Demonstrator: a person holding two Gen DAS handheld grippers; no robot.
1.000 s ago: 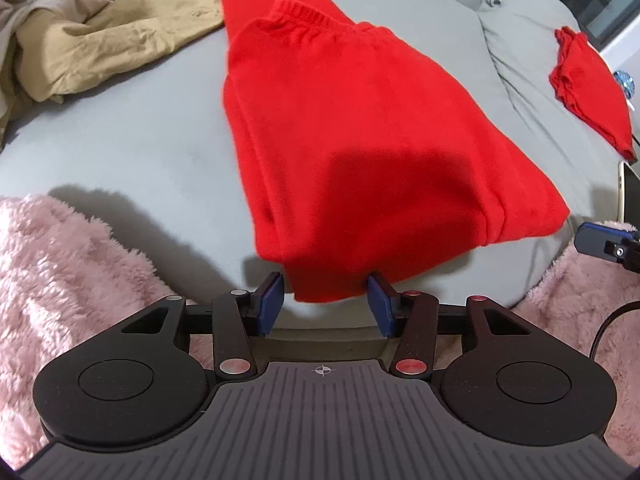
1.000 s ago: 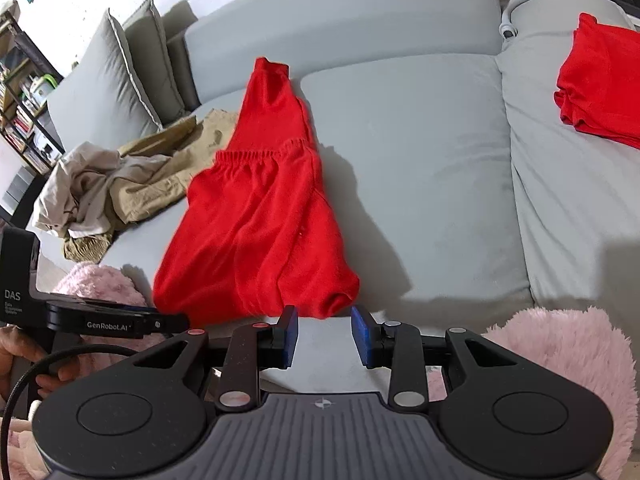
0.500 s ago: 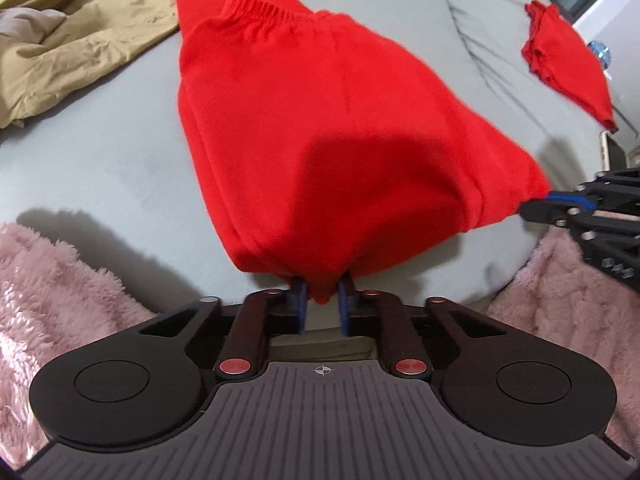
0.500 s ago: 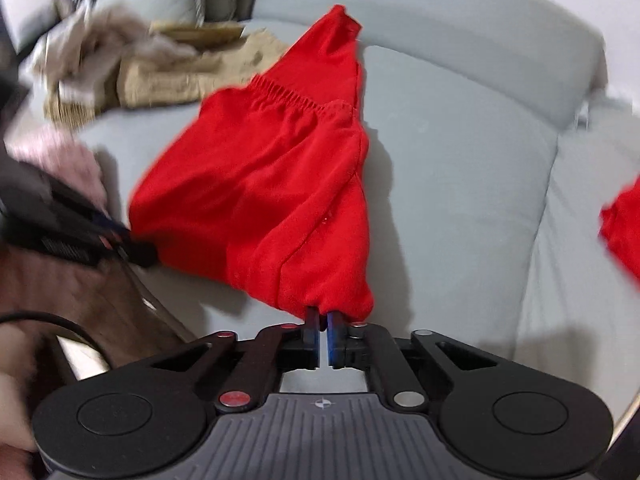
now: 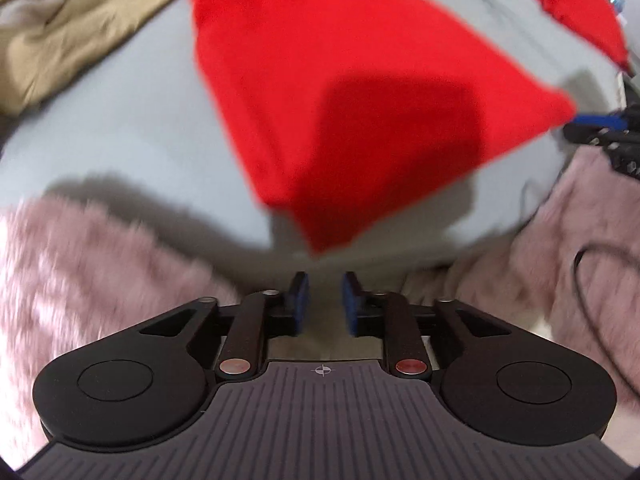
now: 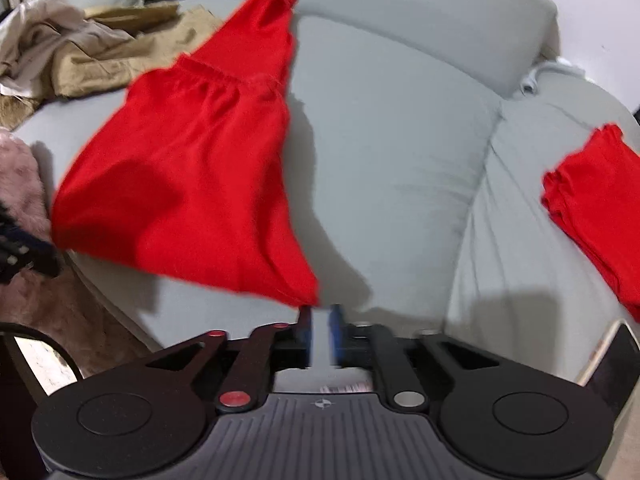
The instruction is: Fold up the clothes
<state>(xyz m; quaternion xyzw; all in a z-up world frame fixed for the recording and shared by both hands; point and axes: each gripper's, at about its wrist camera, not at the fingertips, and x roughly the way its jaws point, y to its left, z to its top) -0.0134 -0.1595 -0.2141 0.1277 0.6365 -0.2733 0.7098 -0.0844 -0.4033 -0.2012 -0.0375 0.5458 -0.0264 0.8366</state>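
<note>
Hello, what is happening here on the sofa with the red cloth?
A person is folding clothes with a hand-held gripper in each hand. The red garment lies on the grey sofa, its near corners pulled outward. The left hand-held gripper and the right hand-held gripper have just been opening: both sets of jaws now stand apart with nothing between them, just off those corners. A folded red piece lies to the right, and tan clothes wait at the far left.

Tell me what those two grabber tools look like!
Both are black. The left gripper and the right gripper have blue pads, black arms with red and silver round buttons, and a ribbed grey base marked with a tiny crosshair. A black cable loops nearby.
</note>
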